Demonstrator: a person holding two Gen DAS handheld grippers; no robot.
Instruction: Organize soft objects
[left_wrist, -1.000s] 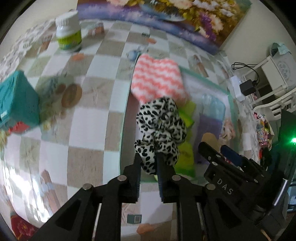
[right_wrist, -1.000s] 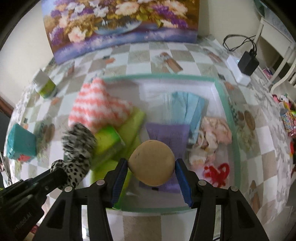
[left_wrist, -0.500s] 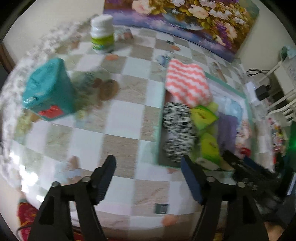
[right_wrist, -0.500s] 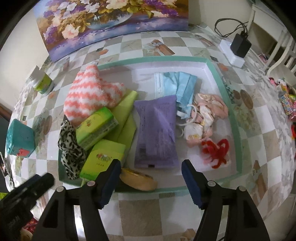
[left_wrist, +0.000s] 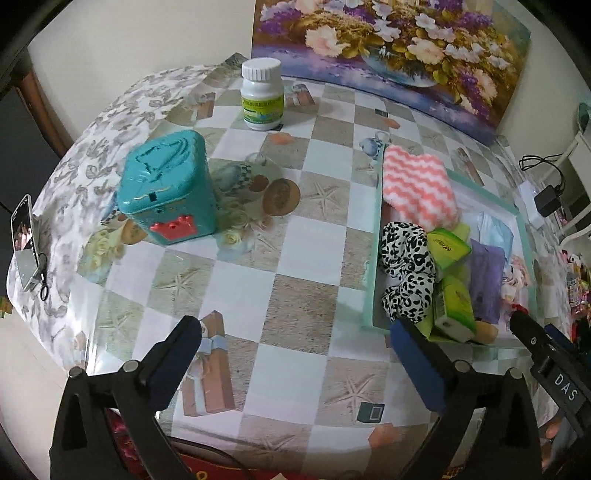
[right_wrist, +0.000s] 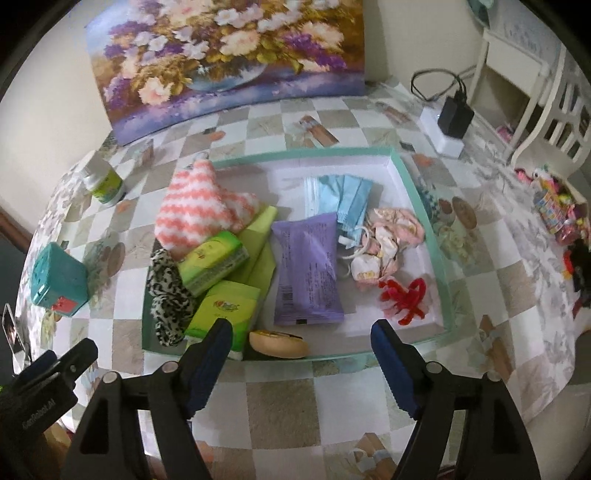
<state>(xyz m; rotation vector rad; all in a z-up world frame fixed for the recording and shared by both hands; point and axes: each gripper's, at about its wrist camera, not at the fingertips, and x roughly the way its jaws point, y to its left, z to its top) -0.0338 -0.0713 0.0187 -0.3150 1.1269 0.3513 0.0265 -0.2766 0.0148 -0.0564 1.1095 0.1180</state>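
Observation:
A shallow teal-rimmed tray (right_wrist: 421, 192) (left_wrist: 371, 284) holds the soft things. A pink zigzag cloth (right_wrist: 195, 210) (left_wrist: 417, 184), a leopard-print scrunchie (right_wrist: 168, 295) (left_wrist: 406, 269), green tissue packs (right_wrist: 212, 262) (left_wrist: 452, 299), a purple pack (right_wrist: 306, 273), blue masks (right_wrist: 345, 199), a crumpled pink cloth (right_wrist: 388, 240) and a red tie (right_wrist: 404, 299) lie in it. A tan round sponge (right_wrist: 279, 345) rests at the tray's near wall. My left gripper (left_wrist: 295, 365) hangs over the bare tablecloth left of the tray, jaws still opening, empty. My right gripper (right_wrist: 301, 363) hovers before the tray's near rim, jaws still opening, empty.
A teal tin (left_wrist: 168, 192) and a white pill bottle (left_wrist: 262, 96) stand on the checkered tablecloth left of the tray. A flower painting (right_wrist: 229, 55) leans on the back wall. A charger on a power strip (right_wrist: 450, 125) lies at the right. A phone (left_wrist: 24, 229) sits at the table's left edge.
Both grippers let go and opened: the left released the leopard scrunchie into the tray, the right dropped the tan sponge at its near wall. Both then drew back and up.

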